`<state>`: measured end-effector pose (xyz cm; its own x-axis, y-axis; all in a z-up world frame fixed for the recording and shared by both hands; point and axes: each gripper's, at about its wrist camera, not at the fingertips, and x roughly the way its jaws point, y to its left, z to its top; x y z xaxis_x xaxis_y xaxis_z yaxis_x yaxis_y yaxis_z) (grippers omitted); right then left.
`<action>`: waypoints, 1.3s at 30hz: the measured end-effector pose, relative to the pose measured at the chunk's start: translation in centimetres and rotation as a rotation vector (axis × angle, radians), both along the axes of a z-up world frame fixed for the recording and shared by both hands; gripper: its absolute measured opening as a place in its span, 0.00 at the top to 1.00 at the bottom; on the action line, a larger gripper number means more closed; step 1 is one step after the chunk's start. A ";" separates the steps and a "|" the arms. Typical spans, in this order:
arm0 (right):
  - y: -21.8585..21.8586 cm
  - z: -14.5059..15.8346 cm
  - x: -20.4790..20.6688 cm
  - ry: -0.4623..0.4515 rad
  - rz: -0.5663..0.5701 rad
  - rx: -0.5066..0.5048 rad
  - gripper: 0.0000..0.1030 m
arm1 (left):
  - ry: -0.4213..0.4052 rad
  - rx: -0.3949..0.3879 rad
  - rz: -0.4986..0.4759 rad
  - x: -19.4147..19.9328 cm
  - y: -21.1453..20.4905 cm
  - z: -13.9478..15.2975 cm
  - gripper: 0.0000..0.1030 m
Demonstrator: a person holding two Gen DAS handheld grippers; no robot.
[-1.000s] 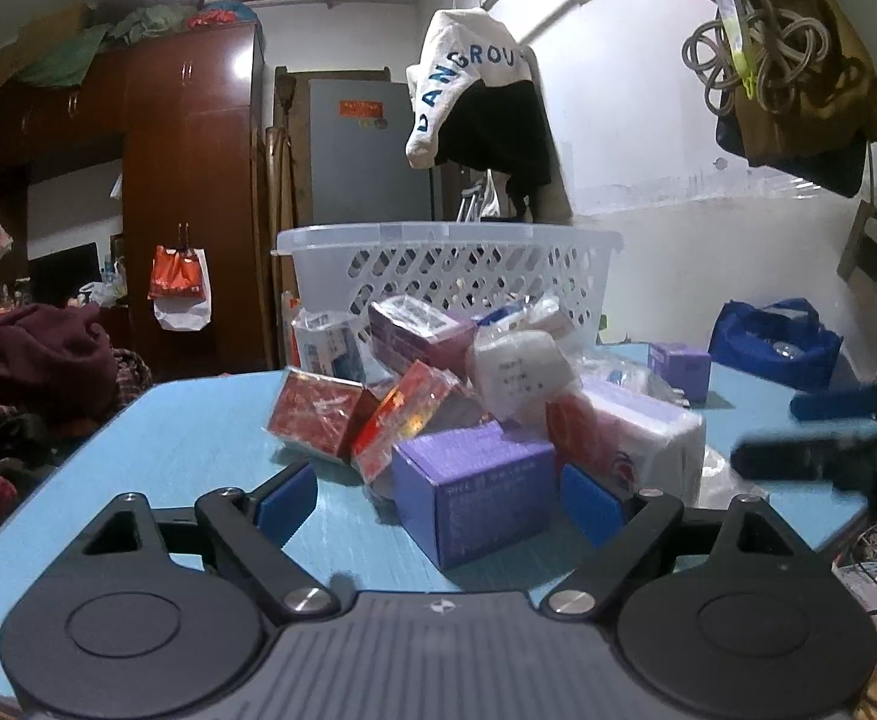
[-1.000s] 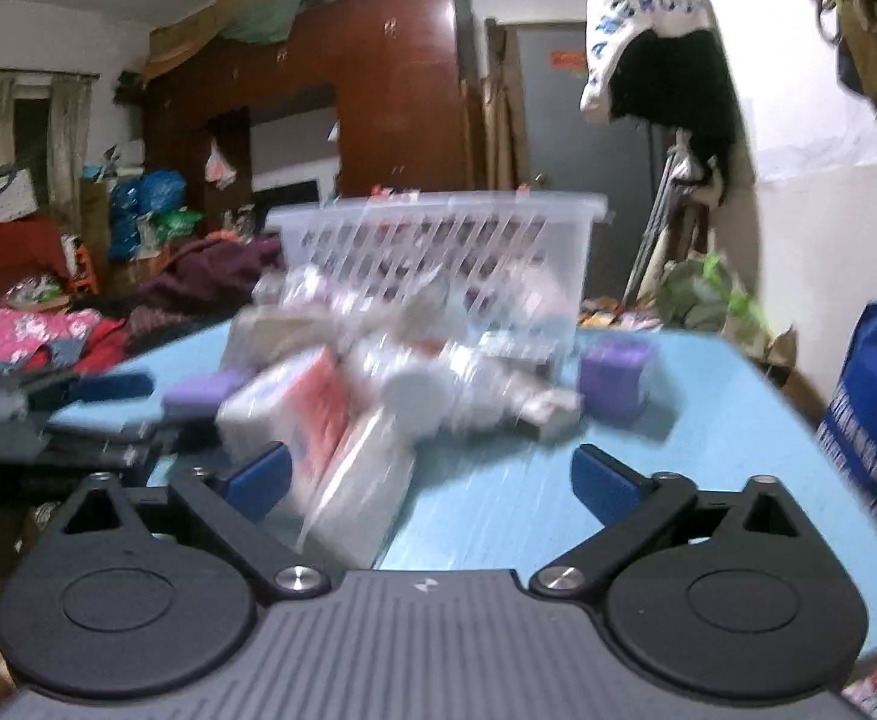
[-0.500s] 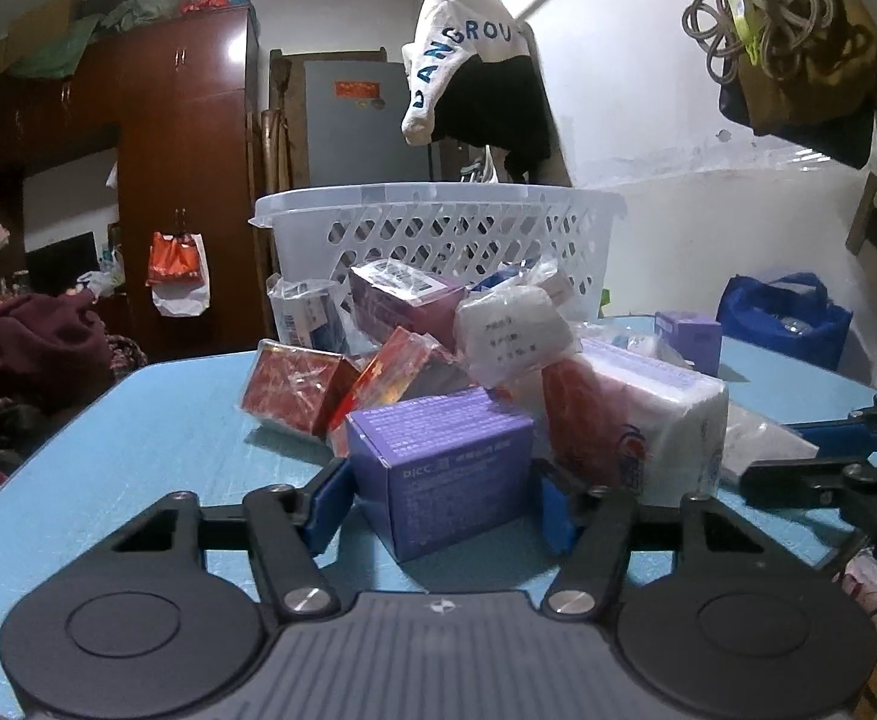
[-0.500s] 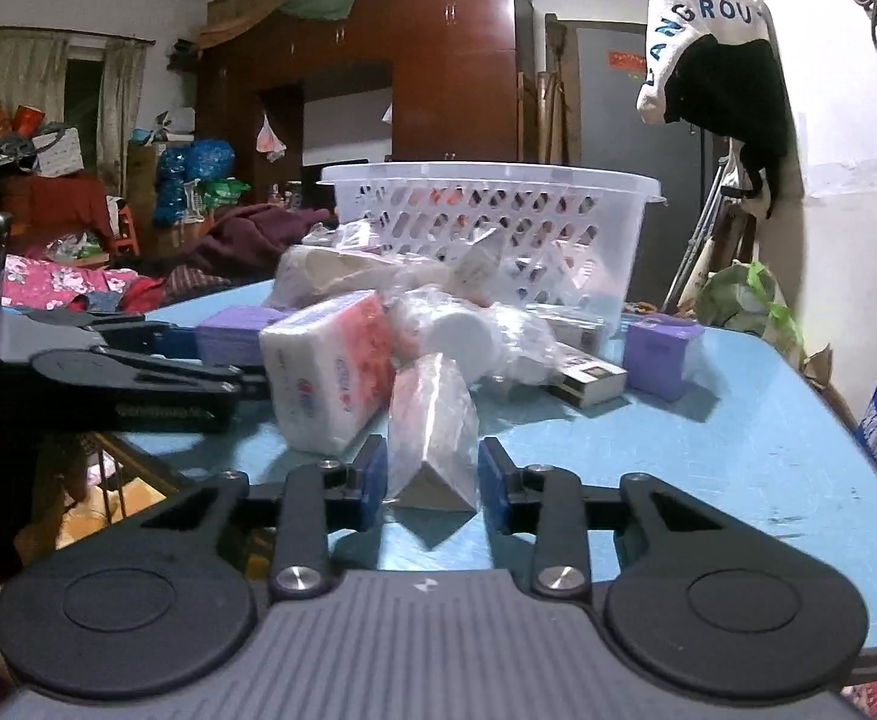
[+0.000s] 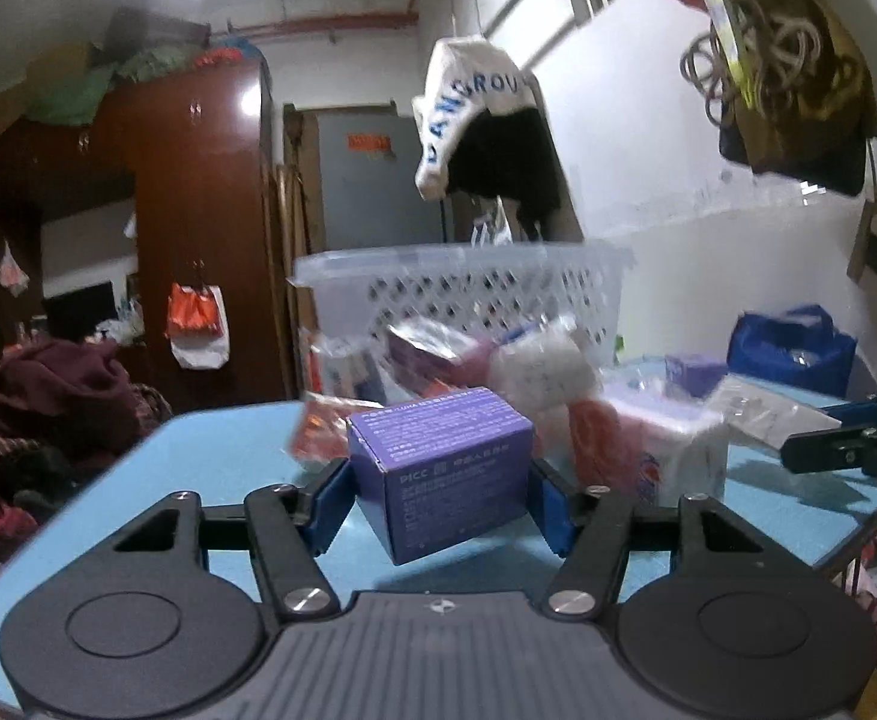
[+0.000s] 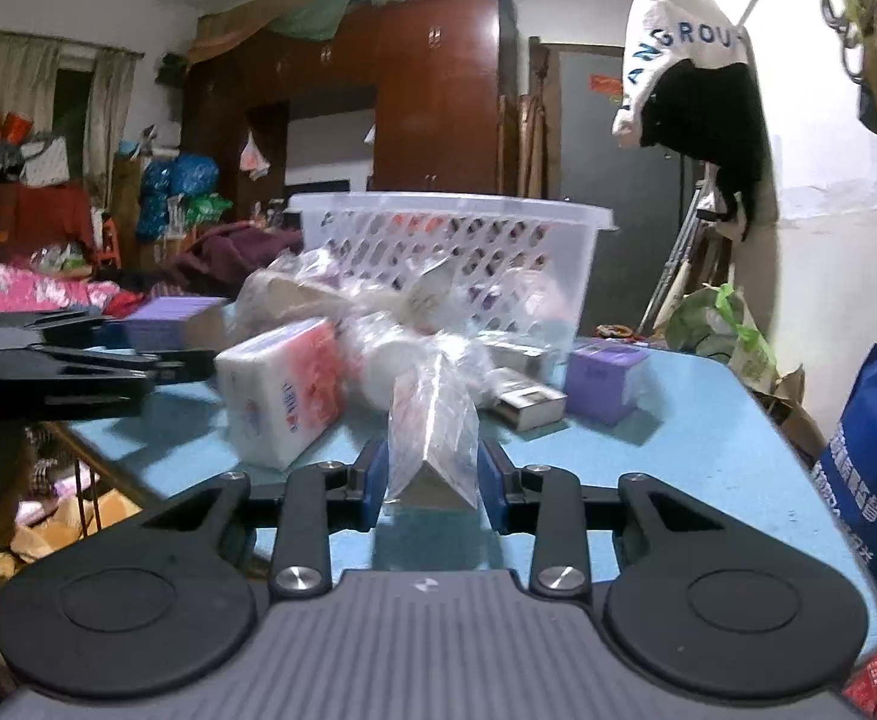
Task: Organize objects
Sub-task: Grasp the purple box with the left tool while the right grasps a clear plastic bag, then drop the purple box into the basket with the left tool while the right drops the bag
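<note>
Purple box [image 5: 444,468]: cardboard, pale print on top and front, tilted with one corner toward the camera, raised off the blue table [image 5: 216,468], near side of the pile.
Clear packet [image 6: 432,432]: crinkled plastic wrap around a pale wedge, upright, near edge of the pile.
Tissue pack [image 6: 285,399]: white and red, lying tilted on the table, left of the packet.
Small purple box [image 6: 603,378]: on the table, right of the pile.
Basket [image 6: 456,264]: white, perforated walls, upright at the far side behind the pile.
</note>
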<state>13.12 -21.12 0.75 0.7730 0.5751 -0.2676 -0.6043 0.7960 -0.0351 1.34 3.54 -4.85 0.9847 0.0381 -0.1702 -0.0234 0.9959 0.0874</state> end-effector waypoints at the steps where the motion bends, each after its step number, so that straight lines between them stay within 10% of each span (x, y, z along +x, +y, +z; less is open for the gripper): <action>1: -0.4 0.1 0.1 0.003 -0.007 0.008 0.65 | -0.004 -0.005 0.001 -0.2 0.4 0.3 0.36; 27: -2.7 4.3 3.0 0.003 0.017 0.171 0.65 | -0.085 -0.129 -0.014 0.3 4.9 4.6 0.36; 33: 1.8 10.7 8.3 -0.068 0.054 0.141 0.65 | -0.102 -0.123 -0.068 6.9 4.6 12.0 0.36; 39: 8.2 12.7 16.9 0.019 -0.001 0.000 0.65 | 0.120 -0.157 -0.068 18.8 4.5 15.0 0.36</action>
